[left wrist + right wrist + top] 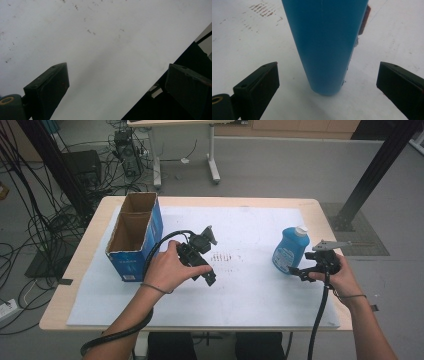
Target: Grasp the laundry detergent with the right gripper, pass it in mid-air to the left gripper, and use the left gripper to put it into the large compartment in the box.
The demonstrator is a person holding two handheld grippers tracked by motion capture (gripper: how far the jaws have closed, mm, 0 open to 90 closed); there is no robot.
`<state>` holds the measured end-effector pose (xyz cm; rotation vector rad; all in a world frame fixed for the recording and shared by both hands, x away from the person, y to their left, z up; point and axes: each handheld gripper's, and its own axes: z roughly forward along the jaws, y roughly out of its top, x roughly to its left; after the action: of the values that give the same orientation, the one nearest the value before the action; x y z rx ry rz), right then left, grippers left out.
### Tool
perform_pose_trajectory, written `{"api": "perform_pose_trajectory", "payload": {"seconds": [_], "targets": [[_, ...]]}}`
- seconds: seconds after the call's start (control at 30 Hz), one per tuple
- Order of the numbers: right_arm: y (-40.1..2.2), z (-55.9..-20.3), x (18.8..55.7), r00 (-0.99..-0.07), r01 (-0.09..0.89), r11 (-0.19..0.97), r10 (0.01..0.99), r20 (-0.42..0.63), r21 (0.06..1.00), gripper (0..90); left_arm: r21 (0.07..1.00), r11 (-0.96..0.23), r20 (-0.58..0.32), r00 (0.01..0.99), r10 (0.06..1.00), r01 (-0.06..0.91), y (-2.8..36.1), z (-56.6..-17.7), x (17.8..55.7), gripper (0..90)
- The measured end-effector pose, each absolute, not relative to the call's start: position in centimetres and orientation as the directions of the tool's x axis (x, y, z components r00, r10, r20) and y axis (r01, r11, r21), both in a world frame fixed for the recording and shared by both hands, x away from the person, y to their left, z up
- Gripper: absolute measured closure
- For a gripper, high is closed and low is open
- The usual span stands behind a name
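A blue bottle stands upright on the white-covered counter, near its right edge. The right claw gapes wide just before it, jaws apart from its sides. The left claw hangs wide and empty over mid-counter, beside an open cardboard box.

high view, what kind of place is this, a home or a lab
Most likely a lab or workshop: cable bundles trail over a bare grey floor, black rig frames stand beside the table, and electronics sit behind.

My arms and tongs

Bare forearms, a thin band on each wrist; black left tongs and right tongs trail thick black cables, the right topped by a grey plate.
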<state>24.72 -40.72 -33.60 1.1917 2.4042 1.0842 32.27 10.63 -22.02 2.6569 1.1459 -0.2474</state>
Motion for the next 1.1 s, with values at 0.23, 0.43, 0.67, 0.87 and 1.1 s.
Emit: {"api": "perform_pose_trajectory", "payload": {"seconds": [0.23, 0.43, 0.67, 0.87, 1.1], "targets": [[-40.7, -34.1, 24.5, -0.639, 0.572, 0.38, 0.762, 0.105, 0.727, 4.2, 0.15, -0.667, -0.248, 0.681, 0.689, 0.729, 10.6, -22.0, 32.2, 5.6], [-41.0, -34.8, 24.1, -0.646, 0.551, 0.371, 0.757, 0.1, 0.748, 4.2, 0.148, -0.67, -0.249, 0.683, 0.687, 0.727, 10.4, -22.0, 32.1, 5.6], [-41.2, -35.6, 23.9, -0.647, 0.545, 0.352, 0.754, 0.115, 0.761, 4.0, 0.147, -0.67, -0.249, 0.683, 0.686, 0.727, 10.3, -22.1, 32.1, 5.6], [-41.4, -36.0, 23.8, -0.648, 0.534, 0.336, 0.752, 0.119, 0.776, 4.0, 0.146, -0.667, -0.253, 0.679, 0.689, 0.731, 10.5, -22.2, 32.1, 5.6], [-41.5, -36.5, 23.7, -0.651, 0.521, 0.326, 0.749, 0.121, 0.789, 4.0, 0.142, -0.668, -0.254, 0.679, 0.689, 0.731, 10.5, -22.3, 32.2, 5.5]]}}
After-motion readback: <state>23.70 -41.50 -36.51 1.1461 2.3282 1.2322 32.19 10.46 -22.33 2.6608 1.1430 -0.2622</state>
